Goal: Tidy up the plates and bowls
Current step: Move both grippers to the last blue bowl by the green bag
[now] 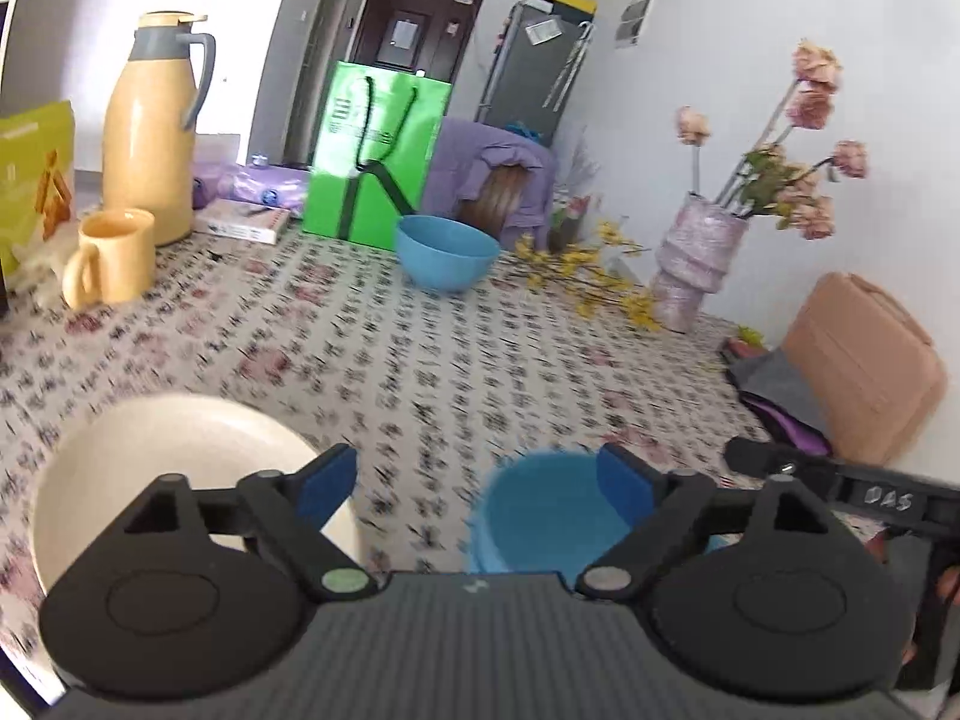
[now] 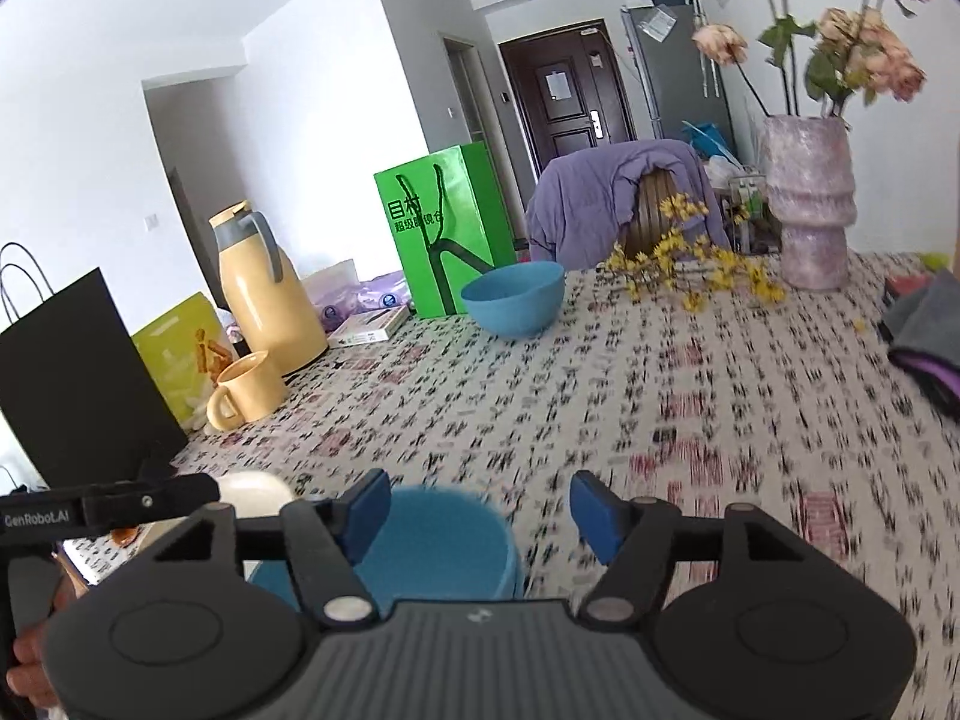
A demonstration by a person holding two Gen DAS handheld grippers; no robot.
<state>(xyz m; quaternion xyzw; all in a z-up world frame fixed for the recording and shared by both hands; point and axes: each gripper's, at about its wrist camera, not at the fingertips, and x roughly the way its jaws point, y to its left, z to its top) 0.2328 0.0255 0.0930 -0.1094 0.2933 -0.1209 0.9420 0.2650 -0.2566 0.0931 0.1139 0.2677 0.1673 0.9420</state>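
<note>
A cream bowl sits on the patterned tablecloth at the near left, under my left gripper's left finger. A small blue bowl sits at the near middle; it also shows in the right wrist view. A larger blue bowl stands at the far side of the table, also in the right wrist view. My left gripper is open and empty above the gap between cream and small blue bowl. My right gripper is open and empty, its left finger over the small blue bowl.
A yellow thermos and yellow mug stand at the far left. A green paper bag, a vase of flowers, yellow blossom sprigs, a book and a black bag ring the table.
</note>
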